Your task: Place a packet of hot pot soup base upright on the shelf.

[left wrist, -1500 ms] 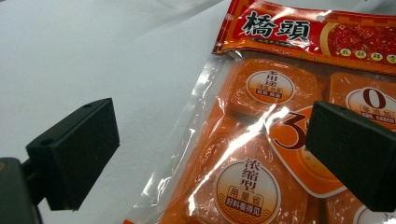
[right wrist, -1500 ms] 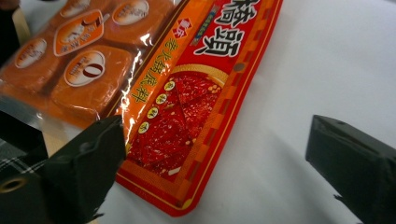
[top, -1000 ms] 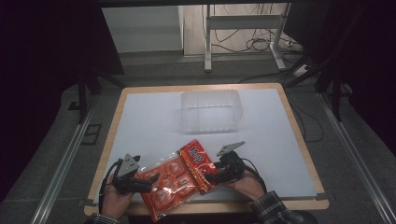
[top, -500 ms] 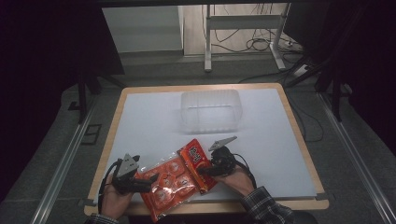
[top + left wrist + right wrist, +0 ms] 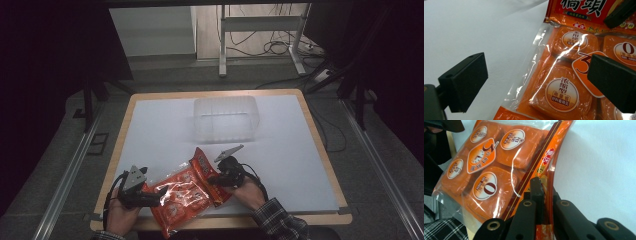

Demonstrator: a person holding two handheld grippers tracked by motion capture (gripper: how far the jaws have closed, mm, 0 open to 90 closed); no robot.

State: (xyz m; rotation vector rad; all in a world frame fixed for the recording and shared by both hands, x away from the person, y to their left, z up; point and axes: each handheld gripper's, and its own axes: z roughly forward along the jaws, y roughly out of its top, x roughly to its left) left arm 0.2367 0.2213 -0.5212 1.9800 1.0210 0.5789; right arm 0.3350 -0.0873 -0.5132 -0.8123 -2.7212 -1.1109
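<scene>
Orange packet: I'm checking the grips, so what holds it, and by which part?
The right tool is shut on the orange packet at its printed header edge. The left tool stands open around its other end, not pinching it.

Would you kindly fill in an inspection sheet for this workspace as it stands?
Surface: white table with a wooden rim.
Job's things: orange packet at the near edge; clear tub farther back, apart from it.
Clutter: nothing seen.
Grippers: right claw has just been closing and is shut on the packet's printed edge; left claw is open, jaws astride the packet's corner.
Cables: black leads trail from both claws; more lie on the floor behind.
Surroundings: dark room, metal stand legs behind the table.
</scene>
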